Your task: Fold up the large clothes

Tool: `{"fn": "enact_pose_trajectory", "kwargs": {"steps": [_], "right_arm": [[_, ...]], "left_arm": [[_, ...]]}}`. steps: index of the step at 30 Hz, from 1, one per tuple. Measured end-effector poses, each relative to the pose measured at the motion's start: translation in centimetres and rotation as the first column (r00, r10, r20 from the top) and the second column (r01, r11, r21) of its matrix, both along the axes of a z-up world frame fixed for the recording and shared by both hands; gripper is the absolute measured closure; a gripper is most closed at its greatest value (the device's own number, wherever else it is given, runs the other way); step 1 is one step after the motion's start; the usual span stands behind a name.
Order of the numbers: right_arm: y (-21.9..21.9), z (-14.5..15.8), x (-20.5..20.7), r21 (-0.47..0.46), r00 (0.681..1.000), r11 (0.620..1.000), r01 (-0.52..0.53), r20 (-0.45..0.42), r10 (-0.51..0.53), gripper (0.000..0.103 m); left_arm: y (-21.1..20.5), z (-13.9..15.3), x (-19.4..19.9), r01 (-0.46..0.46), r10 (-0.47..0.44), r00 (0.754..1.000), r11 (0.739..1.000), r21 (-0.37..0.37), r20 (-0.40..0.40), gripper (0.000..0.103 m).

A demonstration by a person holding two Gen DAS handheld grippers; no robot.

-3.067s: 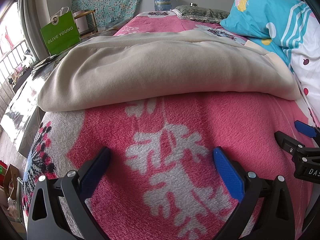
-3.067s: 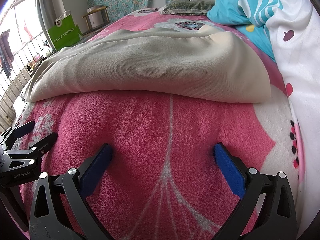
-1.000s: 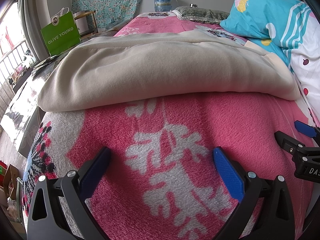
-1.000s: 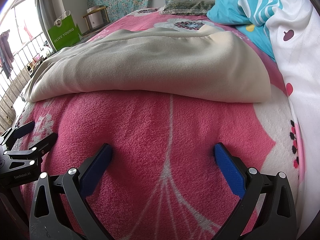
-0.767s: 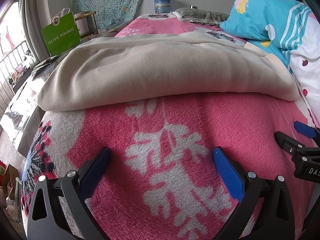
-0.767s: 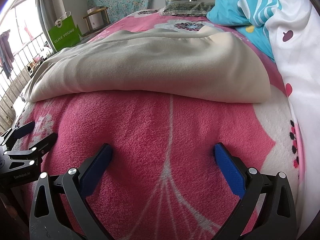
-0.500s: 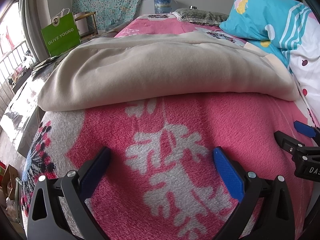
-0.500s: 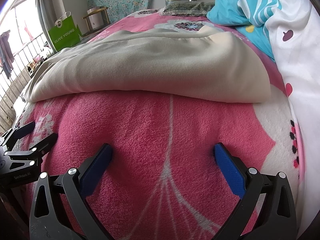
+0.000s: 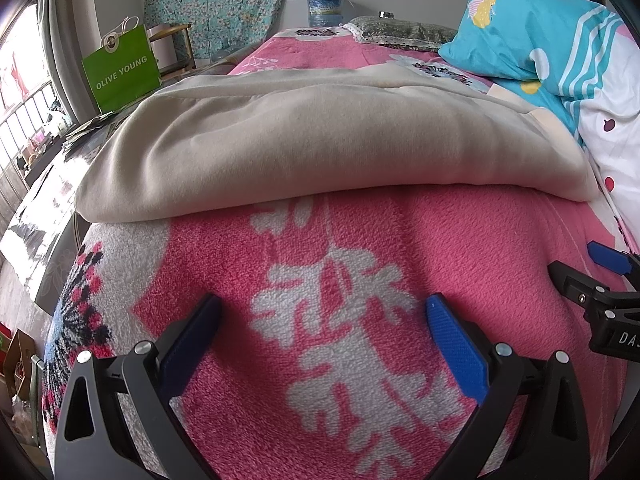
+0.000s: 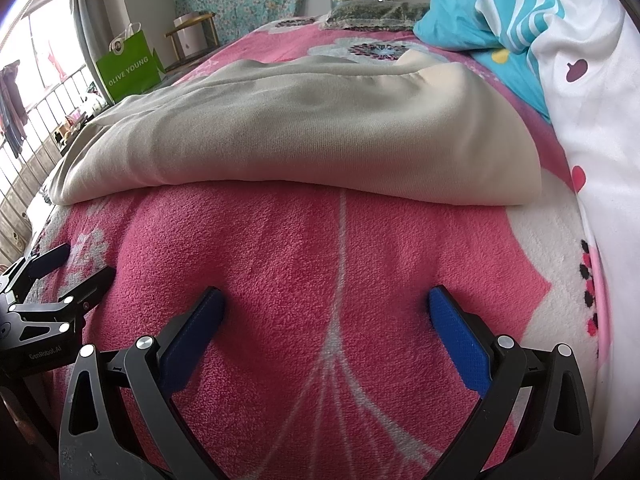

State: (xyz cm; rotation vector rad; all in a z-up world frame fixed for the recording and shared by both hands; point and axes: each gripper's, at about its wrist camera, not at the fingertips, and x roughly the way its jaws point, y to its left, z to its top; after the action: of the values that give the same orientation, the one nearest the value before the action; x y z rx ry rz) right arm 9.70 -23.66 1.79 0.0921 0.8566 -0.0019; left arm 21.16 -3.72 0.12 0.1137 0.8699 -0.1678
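A large beige garment [image 9: 320, 136] lies folded across the pink flowered blanket [image 9: 460, 240] on the bed; it also shows in the right wrist view [image 10: 304, 136]. My left gripper [image 9: 322, 312] is open and empty, resting low on the blanket in front of the garment's near fold. My right gripper [image 10: 326, 304] is open and empty, also on the blanket short of the fold. Each gripper shows at the edge of the other's view, the right one [image 9: 600, 276] and the left one [image 10: 60, 276].
A blue and white patterned quilt [image 9: 560, 60] is piled along the bed's right side. A green shopping bag [image 9: 120, 72] and a small wooden stand [image 10: 192, 36] are left of the bed. A pillow [image 9: 400, 30] lies at the far end.
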Motion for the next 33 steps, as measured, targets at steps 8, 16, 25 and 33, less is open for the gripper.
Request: {"fn": "enact_pose_trajectory", "kwargs": {"steps": [8,16,25,33], "right_arm": [[-0.07,0.03,0.08,0.001,1.0,1.0,-0.001,0.0,0.001,0.005],[-0.13,0.03,0.13,0.001,1.0,1.0,-0.001,0.0,0.001,0.006],[-0.16,0.03,0.14,0.001,1.0,1.0,-0.002,0.0,0.002,0.005],[-0.19,0.04,0.16,0.001,1.0,1.0,-0.002,0.0,0.002,0.005]], "left_arm": [[-0.1,0.03,-0.03,0.0,0.0,1.0,1.0,0.001,0.001,0.004],[-0.02,-0.04,-0.05,0.0,0.0,1.0,1.0,0.0,0.001,0.004],[-0.04,-0.08,-0.07,0.001,-0.001,1.0,1.0,0.002,-0.001,0.004],[-0.15,-0.05,0.04,0.001,-0.001,1.0,1.0,0.009,-0.011,0.004]]}}
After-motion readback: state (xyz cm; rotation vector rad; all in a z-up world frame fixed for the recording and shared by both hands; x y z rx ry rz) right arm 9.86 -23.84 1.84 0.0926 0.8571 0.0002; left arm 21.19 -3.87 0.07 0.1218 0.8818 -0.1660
